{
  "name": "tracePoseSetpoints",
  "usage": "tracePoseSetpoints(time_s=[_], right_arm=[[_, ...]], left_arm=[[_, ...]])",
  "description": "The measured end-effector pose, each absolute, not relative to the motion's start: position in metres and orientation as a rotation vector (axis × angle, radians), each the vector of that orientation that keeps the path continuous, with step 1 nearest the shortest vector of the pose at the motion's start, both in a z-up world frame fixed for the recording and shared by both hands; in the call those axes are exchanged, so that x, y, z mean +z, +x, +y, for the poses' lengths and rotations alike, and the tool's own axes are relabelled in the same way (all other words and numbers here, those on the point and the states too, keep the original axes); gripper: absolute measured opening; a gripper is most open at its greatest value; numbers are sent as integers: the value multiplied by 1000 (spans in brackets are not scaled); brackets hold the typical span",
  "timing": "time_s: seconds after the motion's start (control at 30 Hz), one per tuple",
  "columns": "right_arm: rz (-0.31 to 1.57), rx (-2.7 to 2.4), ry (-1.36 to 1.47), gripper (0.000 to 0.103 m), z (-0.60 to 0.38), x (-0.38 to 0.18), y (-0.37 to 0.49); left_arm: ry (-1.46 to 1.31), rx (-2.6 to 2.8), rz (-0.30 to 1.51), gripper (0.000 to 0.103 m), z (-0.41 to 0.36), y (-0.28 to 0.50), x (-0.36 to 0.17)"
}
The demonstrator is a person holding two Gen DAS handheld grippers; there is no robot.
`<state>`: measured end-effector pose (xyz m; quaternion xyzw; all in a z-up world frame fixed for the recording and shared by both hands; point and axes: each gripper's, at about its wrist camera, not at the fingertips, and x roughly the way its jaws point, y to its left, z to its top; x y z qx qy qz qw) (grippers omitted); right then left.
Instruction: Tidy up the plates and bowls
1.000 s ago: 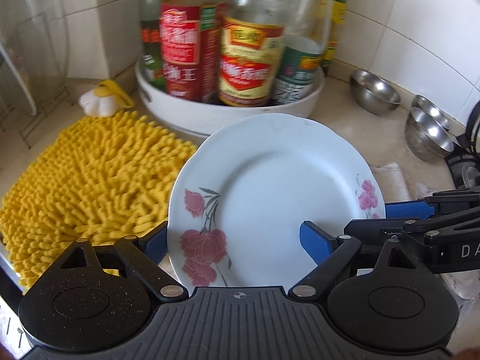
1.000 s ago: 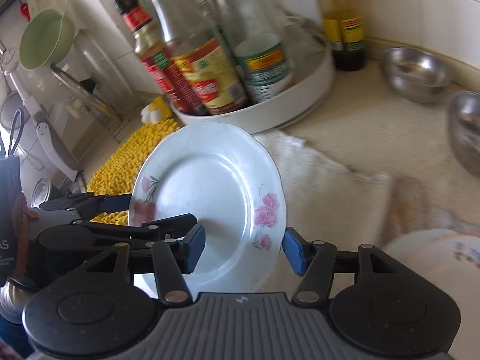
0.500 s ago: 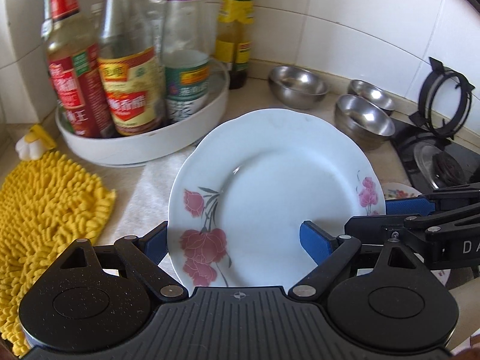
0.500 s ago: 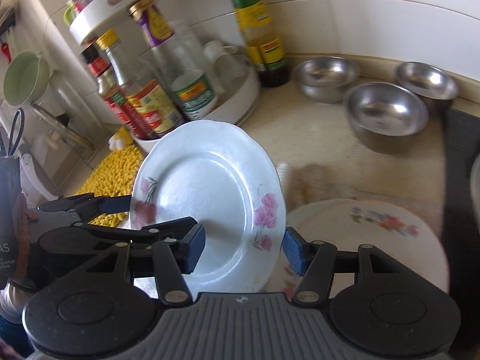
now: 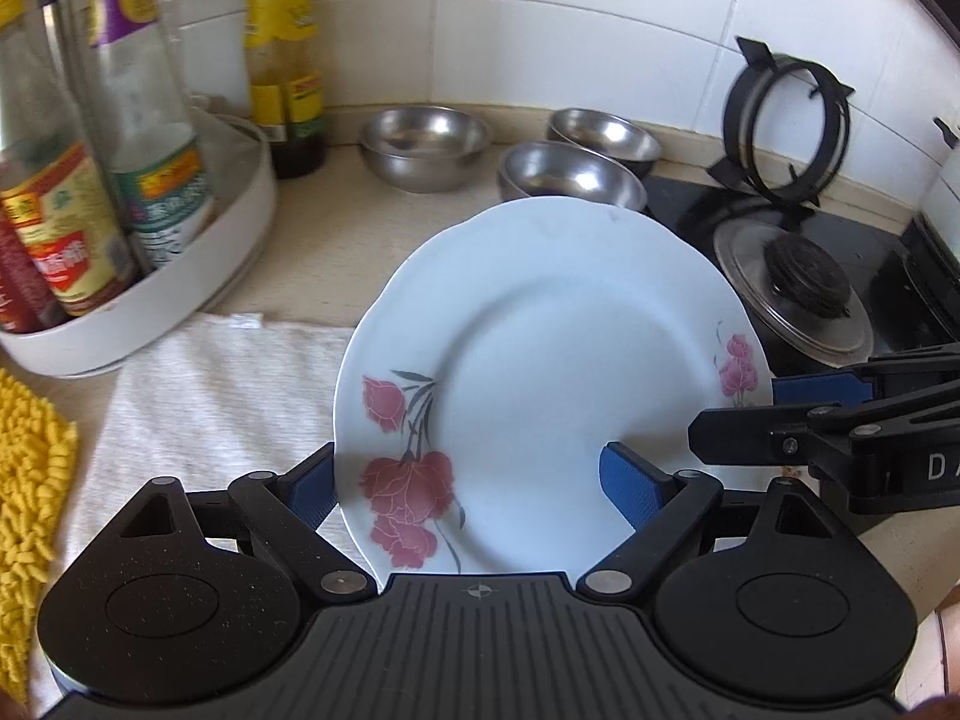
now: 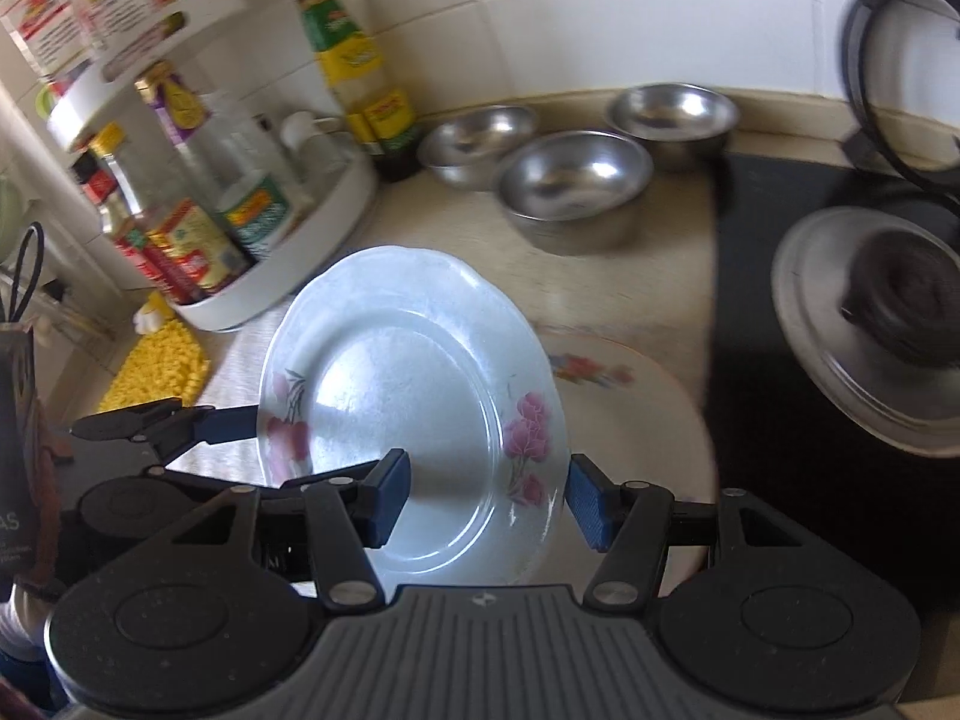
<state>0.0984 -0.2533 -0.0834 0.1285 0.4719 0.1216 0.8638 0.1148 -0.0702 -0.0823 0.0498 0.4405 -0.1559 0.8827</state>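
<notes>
Since a second ago both my grippers have swung the flowered plate [image 5: 552, 372] away from the yellow mat [image 5: 30, 480] and over toward the stove; the mat has slid out to 9 o'clock in the left wrist view, and the burner [image 5: 804, 282] has come in at 2 o'clock.

My left gripper [image 5: 474, 480] has the plate's near edge between its blue pads [image 5: 630, 480]; one pad lies on top of the plate and the other is under it, so the left gripper is pinching the plate; the plate is up in the air and tipped a little.

My right gripper [image 6: 486, 498] bites the same plate [image 6: 408, 396] from its other side; one blue pad sits on the plate's face at 9 o'clock and the other is under the rim at 3 o'clock; it is clamped on too.

Under the held plate, toward 3 o'clock in the right wrist view, a second plate [image 6: 624, 414] with bright flowers lies flat on the counter [image 6: 624, 294]; I cannot tell if the two plates touch.

Three steel bowls [image 6: 576, 180] sit near the wall at 12 o'clock; the white tray of sauce bottles [image 6: 294, 258] is at 10 o'clock; a white cloth [image 5: 222, 384] lies on the counter at 9 o'clock in the left wrist view.
</notes>
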Motion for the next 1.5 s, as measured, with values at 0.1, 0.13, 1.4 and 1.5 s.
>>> tracePoseSetpoints(time_s=[0.1,0.13,1.4,1.5], right_arm=[[1004,221,270,59,-264,-92,99],[1010,214,273,59,-269,-95,100],[956,212,183,68,-289,-95,135],[937,235,173,68,-286,-88,142]], left_arm=[[126,-350,938,93,-87,115,-90],[133,-360,942,93,-93,115,-93],[99,-290,928,87,-94,138,-94],[105,-275,903,88,-94,141,-86]])
